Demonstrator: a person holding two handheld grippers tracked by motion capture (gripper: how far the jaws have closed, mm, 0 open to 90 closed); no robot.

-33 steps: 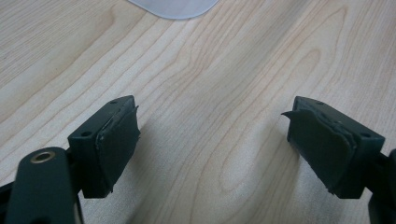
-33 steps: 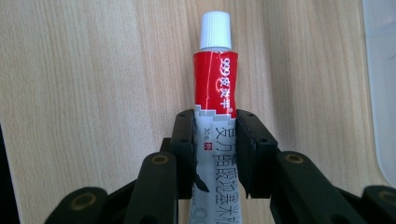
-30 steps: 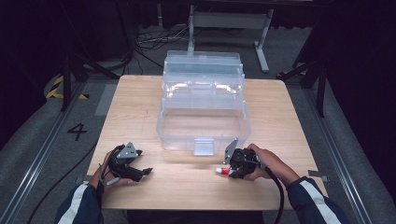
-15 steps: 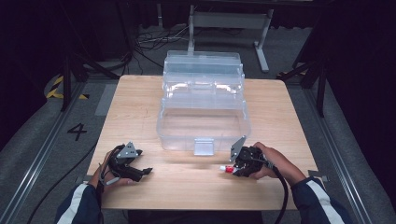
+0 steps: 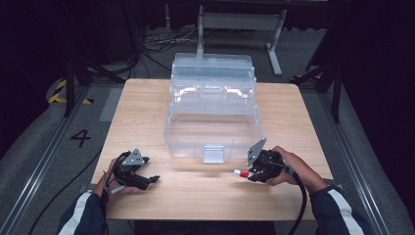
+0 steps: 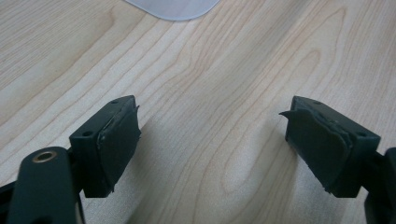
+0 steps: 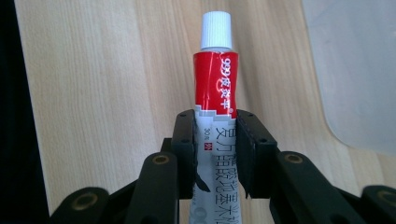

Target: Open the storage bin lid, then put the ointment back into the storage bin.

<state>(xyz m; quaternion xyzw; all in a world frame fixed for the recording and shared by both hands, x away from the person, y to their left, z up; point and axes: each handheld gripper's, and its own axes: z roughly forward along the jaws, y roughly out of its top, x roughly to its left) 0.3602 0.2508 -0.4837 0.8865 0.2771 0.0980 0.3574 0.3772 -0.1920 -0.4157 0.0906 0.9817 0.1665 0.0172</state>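
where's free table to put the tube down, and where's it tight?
Free: the bare wood left of the clear box, out to the table edge, and the strip between the two grippers along the near edge. Right of the box is a narrower strip. Tight: by the box's front latch, where the right hand-held gripper holds the tube. Left hand-held gripper sits open.

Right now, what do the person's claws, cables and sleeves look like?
Both claws, left claw and right claw, are black, each topped by a grey three-cornered plate. The left claw's pads are dark, worn rubber with frayed edges. A black cable trails from the right one. The sleeves are dark blue with white stripes.
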